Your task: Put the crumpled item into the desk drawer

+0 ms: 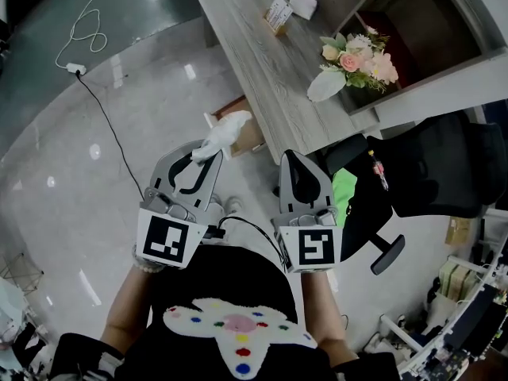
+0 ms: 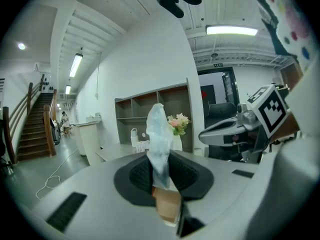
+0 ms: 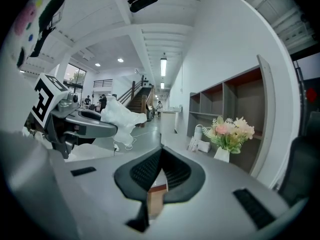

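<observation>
My left gripper [image 1: 206, 152] is shut on a white crumpled item [image 1: 224, 132], a thin plastic or paper wad that sticks up past the jaw tips. In the left gripper view the crumpled item [image 2: 159, 134] stands pinched between the dark pads [image 2: 142, 174]. My right gripper [image 1: 295, 160] is held beside it, shut with nothing in it; its pads [image 3: 172, 169] meet tip to tip. Both hover off the near end of the grey wood-grain desk [image 1: 262, 46]. A brown drawer-like box [image 1: 248, 137] shows under the desk's edge, partly hidden by the item.
A vase of pink and white flowers [image 1: 355, 60] and small packets [image 1: 279, 11] stand on the desk. A black office chair [image 1: 432, 177] is at the right, with shelving [image 1: 413, 22] behind the desk. A white cable [image 1: 86, 30] lies on the glossy floor at the left.
</observation>
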{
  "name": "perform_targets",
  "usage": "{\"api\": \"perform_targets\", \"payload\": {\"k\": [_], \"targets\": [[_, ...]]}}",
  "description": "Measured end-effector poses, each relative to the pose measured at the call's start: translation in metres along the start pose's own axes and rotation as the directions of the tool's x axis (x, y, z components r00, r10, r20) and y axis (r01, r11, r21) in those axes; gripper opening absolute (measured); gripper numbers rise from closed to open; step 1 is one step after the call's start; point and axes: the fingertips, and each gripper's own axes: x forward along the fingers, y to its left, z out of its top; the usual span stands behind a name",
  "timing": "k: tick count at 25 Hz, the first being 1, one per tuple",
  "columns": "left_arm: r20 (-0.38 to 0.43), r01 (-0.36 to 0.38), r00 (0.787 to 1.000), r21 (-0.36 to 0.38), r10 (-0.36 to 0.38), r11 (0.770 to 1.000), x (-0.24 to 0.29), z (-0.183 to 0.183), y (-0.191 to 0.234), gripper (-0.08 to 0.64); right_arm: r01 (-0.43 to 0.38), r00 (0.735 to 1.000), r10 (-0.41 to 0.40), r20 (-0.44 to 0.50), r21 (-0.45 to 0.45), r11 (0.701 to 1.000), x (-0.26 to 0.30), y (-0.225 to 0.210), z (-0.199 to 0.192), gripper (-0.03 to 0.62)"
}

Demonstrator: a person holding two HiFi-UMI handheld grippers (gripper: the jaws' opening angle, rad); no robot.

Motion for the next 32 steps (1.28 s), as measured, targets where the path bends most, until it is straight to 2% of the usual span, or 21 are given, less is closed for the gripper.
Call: {"api": "perform_targets", "payload": {"k": [6, 11, 19, 32], "targets": [[-0.004, 0.020, 1.000, -0.007, -0.020, 1.000, 0.002, -0.005, 0.010, 0.069, 0.022, 1.000, -0.022, -0.013, 0.002, 1.000, 0.008, 0.004, 0.000, 0.003], [-0.009, 0.022, 1.000, -0.018, -0.022, 1.000, 0.002, -0.011, 0.019, 0.069, 0.030, 0.999, -0.031, -0.028, -0.030, 0.999, 0.016, 0.005, -0.006, 0.002], [-0.037, 0.027, 0.999, -0.033, -0.028, 0.999, 0.003, -0.029, 0.029, 0.069, 0.016, 0.998, -0.016, -0.056, -0.003, 1.000, 0.030, 0.014, -0.013, 0.002], [-0.109, 0.039, 0.993, -0.050, -0.044, 0.998, 0.015, -0.068, 0.035, 0.069, -0.029, 0.993, 0.029, -0.114, 0.004, 1.000, 0.060, 0.021, -0.053, 0.003]]}}
